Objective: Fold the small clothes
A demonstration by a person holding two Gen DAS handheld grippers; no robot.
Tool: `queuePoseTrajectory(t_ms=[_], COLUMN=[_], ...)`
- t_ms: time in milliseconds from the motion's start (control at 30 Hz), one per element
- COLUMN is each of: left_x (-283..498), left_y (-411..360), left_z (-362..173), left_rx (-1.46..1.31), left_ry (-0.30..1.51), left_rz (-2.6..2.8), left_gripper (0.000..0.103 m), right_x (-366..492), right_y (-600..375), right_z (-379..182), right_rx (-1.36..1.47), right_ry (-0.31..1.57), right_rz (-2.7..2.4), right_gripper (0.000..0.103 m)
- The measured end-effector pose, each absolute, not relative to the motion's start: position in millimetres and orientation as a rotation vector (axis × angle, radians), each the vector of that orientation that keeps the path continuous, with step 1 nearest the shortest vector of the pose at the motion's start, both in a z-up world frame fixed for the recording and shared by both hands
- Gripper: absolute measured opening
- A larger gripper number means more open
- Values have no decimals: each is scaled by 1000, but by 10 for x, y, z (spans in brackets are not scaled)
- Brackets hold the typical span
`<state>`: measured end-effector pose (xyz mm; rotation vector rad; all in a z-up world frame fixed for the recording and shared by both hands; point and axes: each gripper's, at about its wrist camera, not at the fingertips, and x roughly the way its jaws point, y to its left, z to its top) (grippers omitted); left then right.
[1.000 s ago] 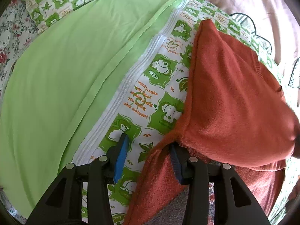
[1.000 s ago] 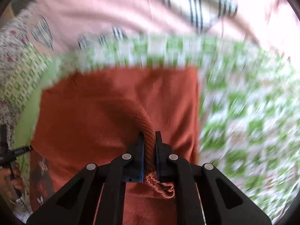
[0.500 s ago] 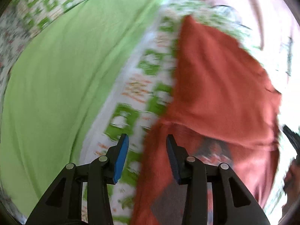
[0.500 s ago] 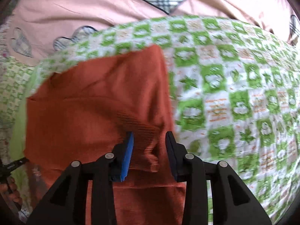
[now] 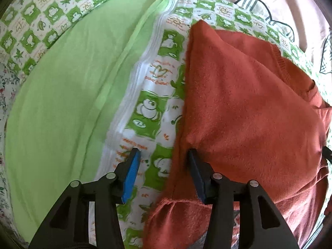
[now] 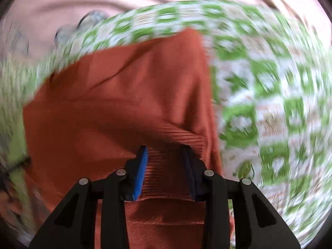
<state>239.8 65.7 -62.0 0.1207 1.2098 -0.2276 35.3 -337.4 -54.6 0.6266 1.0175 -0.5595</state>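
A rust-orange knit garment (image 5: 249, 103) lies folded over on a green-and-white checked blanket (image 5: 157, 112). My left gripper (image 5: 164, 155) is open at the garment's left folded edge; its right finger (image 5: 196, 172) touches the cloth, its left finger (image 5: 131, 172) is over the blanket. In the right wrist view the garment (image 6: 124, 95) fills the centre. My right gripper (image 6: 166, 151) is open, its jaws either side of the ribbed hem (image 6: 166, 166), not clamping it. This view is blurred.
A plain light-green sheet (image 5: 68, 95) lies left of the checked blanket. Pink bedding with plaid patches (image 5: 280, 2) lies beyond the garment, also in the right wrist view (image 6: 103, 2). Floral fabric (image 5: 4, 83) shows at the far left edge.
My right gripper was shut on the ribbed hem a second ago and has opened, letting it go. The upper layer has been laid down flat. The left gripper stayed open and shifted slightly.
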Motion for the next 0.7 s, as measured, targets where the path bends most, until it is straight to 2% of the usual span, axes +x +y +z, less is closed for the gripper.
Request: queuePoseTrajectory(t_ms=[67, 133, 167, 500, 600, 700], left_x=[2331, 2225, 2154, 995, 649, 342], left_y=[738, 801, 845, 1397, 1558, 1658], left_z=[-561, -520, -507, -552, -619, -673], left_rx=[112, 100, 93, 117, 86, 64], left_ry=[1210, 1222, 1226, 1334, 1386, 1408], left_rz=[-238, -257, -269, -382, -417, -440], left_gripper=[49, 49, 49, 52, 52, 52], right_x=[285, 191, 120, -491, -694, -961], right_y=[-3282, -3223, -3173, -2509, -2315, -2190], right_z=[-437, -371, -342, -166, -191, -242], right_rx=[563, 566, 586, 539, 528, 537], right_ry=[1017, 1009, 1000, 1026, 1047, 1074], right_rz=[-564, -533, -502, -267, -219, -208], right_gripper=[37, 46, 47, 49, 55, 57])
